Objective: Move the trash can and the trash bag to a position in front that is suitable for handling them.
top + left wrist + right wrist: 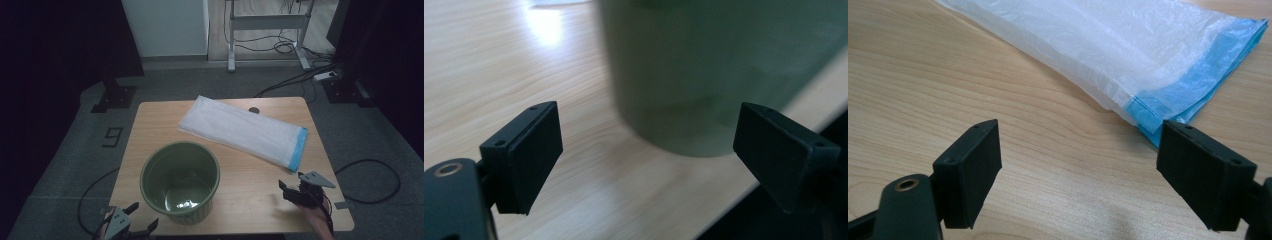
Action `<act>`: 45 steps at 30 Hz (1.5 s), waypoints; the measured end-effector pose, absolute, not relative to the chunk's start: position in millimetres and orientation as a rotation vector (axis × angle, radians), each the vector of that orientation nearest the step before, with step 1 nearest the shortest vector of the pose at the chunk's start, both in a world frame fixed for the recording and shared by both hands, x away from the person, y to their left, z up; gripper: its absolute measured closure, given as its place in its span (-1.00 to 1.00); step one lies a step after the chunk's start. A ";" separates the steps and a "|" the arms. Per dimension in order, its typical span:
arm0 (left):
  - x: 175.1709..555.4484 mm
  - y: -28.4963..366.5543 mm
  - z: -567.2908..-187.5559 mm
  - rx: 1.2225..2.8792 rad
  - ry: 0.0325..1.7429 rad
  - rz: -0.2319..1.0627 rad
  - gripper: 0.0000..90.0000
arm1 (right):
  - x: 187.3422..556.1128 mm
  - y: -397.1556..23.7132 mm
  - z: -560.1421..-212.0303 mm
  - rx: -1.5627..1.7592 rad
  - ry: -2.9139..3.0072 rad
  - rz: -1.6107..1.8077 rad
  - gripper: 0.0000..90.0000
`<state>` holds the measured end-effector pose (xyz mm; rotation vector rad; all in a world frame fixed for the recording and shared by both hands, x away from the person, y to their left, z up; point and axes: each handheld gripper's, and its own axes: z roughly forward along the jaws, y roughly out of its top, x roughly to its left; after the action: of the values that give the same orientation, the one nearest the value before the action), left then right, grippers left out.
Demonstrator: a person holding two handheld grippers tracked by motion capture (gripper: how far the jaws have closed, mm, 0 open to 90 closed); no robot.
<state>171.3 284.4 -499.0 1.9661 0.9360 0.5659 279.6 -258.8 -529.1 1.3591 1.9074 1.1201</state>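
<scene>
The wooden bench (150, 120) had a green pot (180, 181) lower left and a folded plastic bag (242, 131) upper right.

— What colour is the pot (180, 182)?

— Olive green, glossy inside, with faint upright ribs on its outer wall.

— And the folded bag (243, 131)?

— Translucent white plastic, with a light blue band (298, 149) along one short end.

— The table (250, 200)?

— Pale wood, with fine wavy grain lines of a slightly darker tan.

— The left hand-held gripper (141, 220) and the right hand-held gripper (284, 188)?

— Matt black jaws on both, each topped by a grey three-cornered plate. A brass-coloured ring sits in the black body near one jaw.

— The floor (75, 150)?

— Dark grey carpet, crossed by black cables.
</scene>
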 end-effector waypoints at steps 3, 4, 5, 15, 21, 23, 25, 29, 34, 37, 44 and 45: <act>174.4 270.5 -496.3 1.965 0.865 0.544 -0.69 | 280.1 -258.3 -528.0 1.349 1.911 1.119 -0.61; 176.3 265.8 -495.9 1.976 0.845 0.540 -0.69 | 280.3 -259.2 -526.9 1.342 1.914 1.109 -0.61; 178.3 261.5 -495.6 1.989 0.829 0.540 -0.69 | 280.1 -263.8 -524.9 1.347 1.891 1.098 -0.61; 207.0 242.0 -494.3 2.024 0.761 0.508 -0.71 | 278.6 -286.6 -528.8 1.425 1.839 1.119 -0.60; 224.4 229.2 -495.0 2.025 0.736 0.481 -0.71 | 280.0 -285.7 -530.5 1.419 1.854 1.153 -0.60; 228.9 225.2 -495.5 2.031 0.729 0.476 -0.71 | 279.8 -284.0 -530.3 1.410 1.864 1.169 -0.60; 233.6 220.9 -495.5 2.035 0.726 0.478 -0.72 | 279.1 -281.5 -530.4 1.388 1.877 1.171 -0.60; 242.9 213.1 -495.4 2.045 0.715 0.479 -0.72 | 277.7 -276.6 -530.8 1.354 1.909 1.180 -0.60; 257.0 198.4 -495.3 2.053 0.706 0.475 -0.71 | 274.5 -274.3 -530.9 1.320 1.933 1.189 -0.59; 263.9 187.9 -495.3 2.059 0.705 0.490 -0.71 | 270.8 -273.6 -529.5 1.330 1.925 1.222 -0.60; 278.6 166.3 -494.3 2.077 0.697 0.500 -0.69 | 261.6 -274.3 -530.9 1.311 1.927 1.203 -0.59; 280.4 164.1 -494.1 2.079 0.694 0.501 -0.69 | 261.2 -275.4 -531.7 1.319 1.924 1.199 -0.60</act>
<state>280.4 164.1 -494.1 2.0794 0.6941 0.5006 261.2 -275.4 -531.7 1.3193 1.9239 1.1995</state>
